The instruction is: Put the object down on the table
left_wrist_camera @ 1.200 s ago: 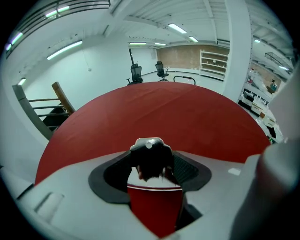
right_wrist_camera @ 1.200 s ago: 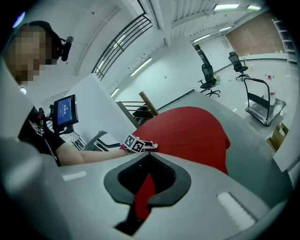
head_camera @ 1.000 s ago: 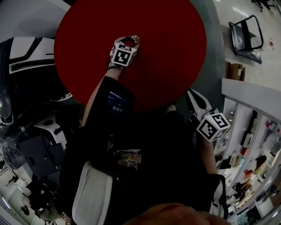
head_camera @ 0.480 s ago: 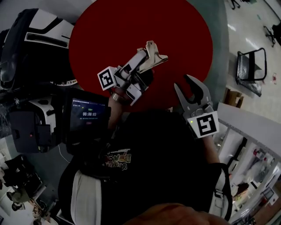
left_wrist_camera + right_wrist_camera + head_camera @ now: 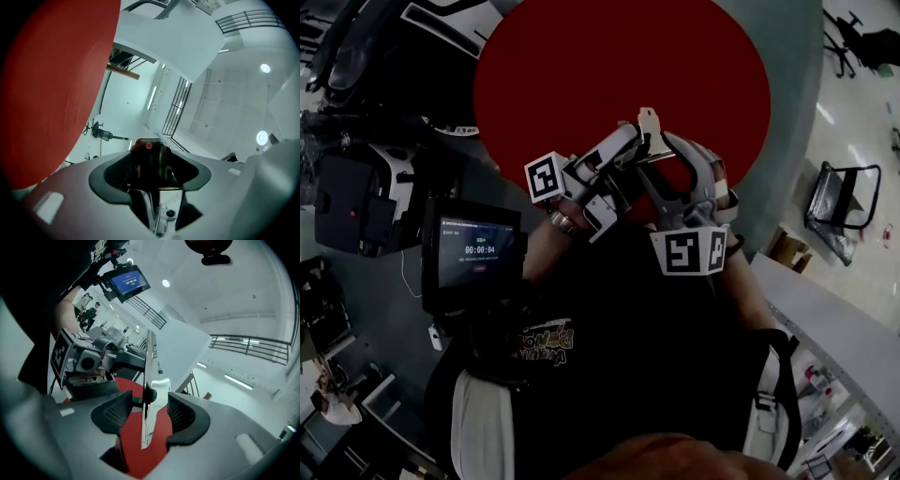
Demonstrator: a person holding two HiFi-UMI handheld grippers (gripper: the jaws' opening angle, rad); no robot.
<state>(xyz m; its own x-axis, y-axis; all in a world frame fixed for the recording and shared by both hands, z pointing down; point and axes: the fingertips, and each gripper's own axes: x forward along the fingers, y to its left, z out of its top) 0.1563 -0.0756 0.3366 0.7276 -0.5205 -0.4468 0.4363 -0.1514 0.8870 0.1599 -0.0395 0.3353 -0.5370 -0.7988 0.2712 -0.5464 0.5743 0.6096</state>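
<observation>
A thin, shiny metal object is held up in the air in front of the round red table. My left gripper is shut on its dark end. My right gripper has come in beside it, and its jaws have just been opening. In the right gripper view the metal object stands edge-on between the right gripper's pads, with a gap on each side. That view also shows the left gripper close by, on the left.
A dark screen with a running timer hangs at the person's left. Black-and-white machines crowd the floor on the left. A white shelf unit and a black frame stand to the right.
The left gripper has lifted the metal object off the red table and rolled over. The right gripper has risen, swung in next to it, and opened its jaws round the object.
</observation>
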